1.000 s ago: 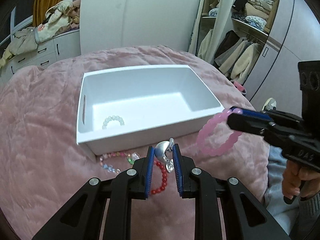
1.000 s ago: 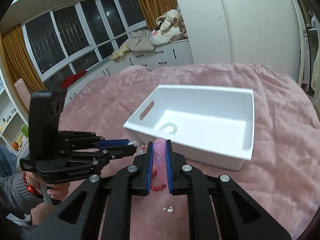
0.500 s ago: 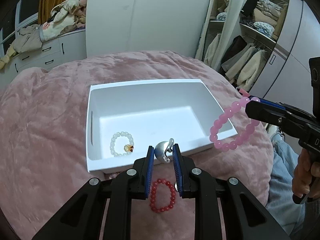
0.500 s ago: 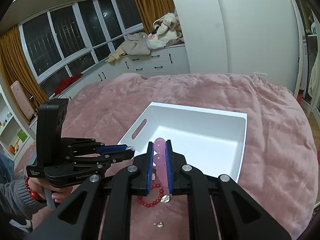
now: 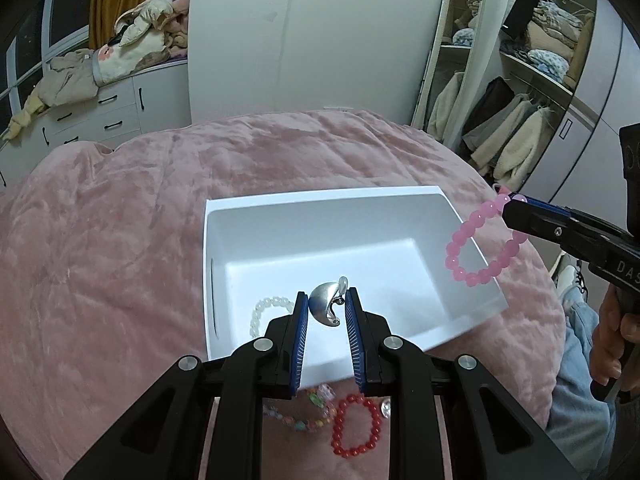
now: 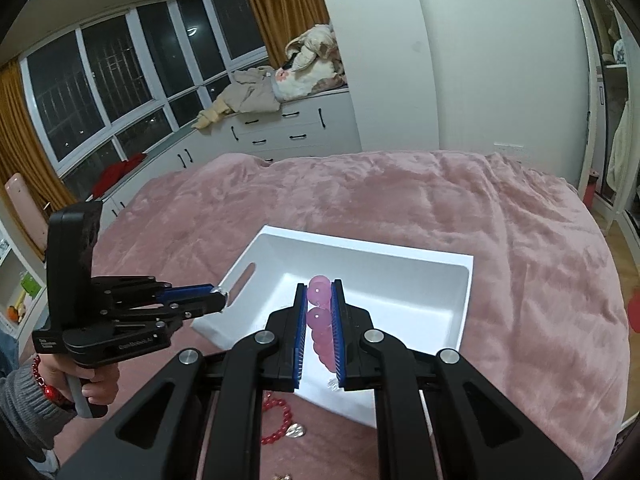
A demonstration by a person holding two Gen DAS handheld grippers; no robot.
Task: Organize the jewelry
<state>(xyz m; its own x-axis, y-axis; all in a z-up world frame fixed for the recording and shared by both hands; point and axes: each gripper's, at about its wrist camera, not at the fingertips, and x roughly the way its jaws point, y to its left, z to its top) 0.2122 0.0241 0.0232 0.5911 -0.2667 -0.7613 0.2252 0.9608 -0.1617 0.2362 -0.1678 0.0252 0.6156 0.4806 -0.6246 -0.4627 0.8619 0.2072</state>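
Observation:
A white box (image 5: pixel 320 204) (image 6: pixel 460 264) sits on the pink bed cover. My left gripper (image 5: pixel 326 300) (image 6: pixel 219 295) is shut on a silver teardrop earring (image 5: pixel 326 306) and holds it above the box's near left part. My right gripper (image 6: pixel 319 290) (image 5: pixel 505 205) is shut on a pink bead bracelet (image 5: pixel 476 240) (image 6: pixel 320 314), which hangs over the box's right wall. A white bead bracelet (image 5: pixel 266 308) lies inside the box. A red bead bracelet (image 5: pixel 354 426) (image 6: pixel 278 420) and a pastel bead bracelet (image 5: pixel 304 420) lie on the cover in front of the box.
A small silver earring (image 6: pixel 296 430) lies by the red bracelet and another small piece (image 6: pixel 282 477) nearer me. The pink cover (image 5: pixel 100 260) spreads around the box. White drawers (image 6: pixel 288 132), a mirror (image 5: pixel 448 52) and an open wardrobe (image 5: pixel 520 112) stand beyond the bed.
Both grippers rose and moved forward over the box, each still holding its piece. The earring is now above the box interior and the pink bracelet over the right wall.

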